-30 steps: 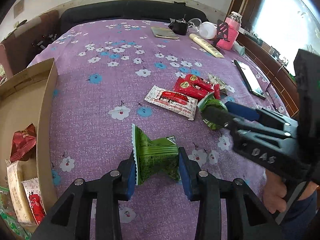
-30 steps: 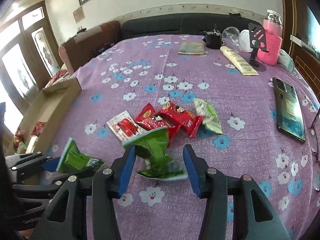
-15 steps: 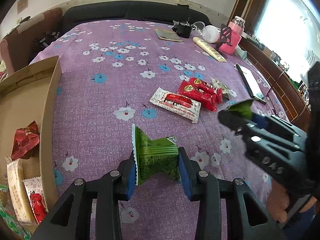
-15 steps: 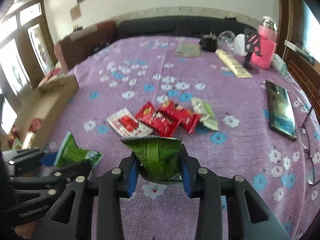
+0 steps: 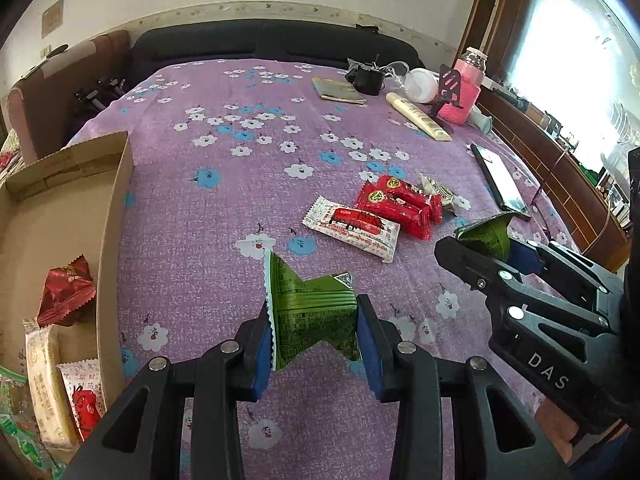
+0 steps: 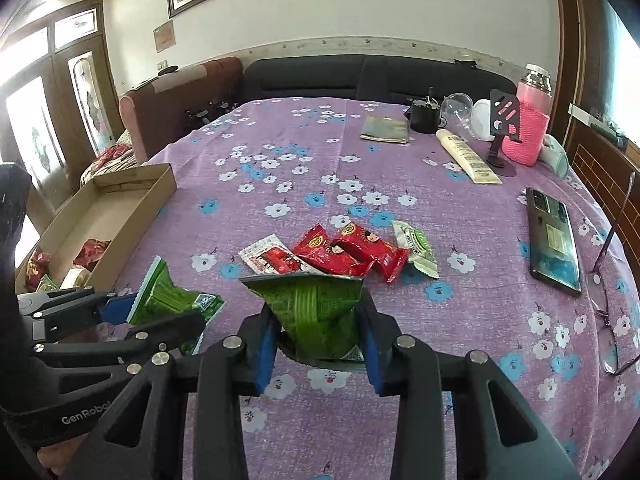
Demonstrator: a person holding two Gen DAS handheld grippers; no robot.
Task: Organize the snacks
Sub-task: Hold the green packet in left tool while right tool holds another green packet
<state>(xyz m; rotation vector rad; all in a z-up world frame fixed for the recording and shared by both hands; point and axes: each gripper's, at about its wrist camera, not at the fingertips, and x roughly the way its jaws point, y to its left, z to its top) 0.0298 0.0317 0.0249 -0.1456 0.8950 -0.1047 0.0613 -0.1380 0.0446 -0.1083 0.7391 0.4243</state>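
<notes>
My left gripper (image 5: pixel 312 340) is shut on a green snack packet (image 5: pixel 308 312), held just above the purple flowered cloth. My right gripper (image 6: pixel 316 336) is shut on a second green packet (image 6: pixel 316 308), lifted off the cloth; from the left wrist view this same gripper (image 5: pixel 486 252) is at the right with the packet (image 5: pixel 488 236) showing. In the right wrist view the left gripper (image 6: pixel 160 312) sits at the lower left with its packet (image 6: pixel 168 296). On the cloth lie a white-and-red packet (image 5: pixel 352 232), red packets (image 5: pixel 400 204) and a pale green packet (image 6: pixel 416 248).
A cardboard box (image 5: pixel 116 208) at the left edge holds several snacks (image 5: pixel 64 292). A phone (image 6: pixel 554 240) and glasses (image 6: pixel 604 280) lie at the right. A pink-sleeved bottle (image 6: pixel 528 124), a tube (image 6: pixel 468 156), a black cup (image 6: pixel 426 118) and a booklet (image 6: pixel 386 130) stand at the far end.
The right gripper closed on the second green packet and lifted it off the cloth, drawing back from the pile. The left gripper kept still with its packet.
</notes>
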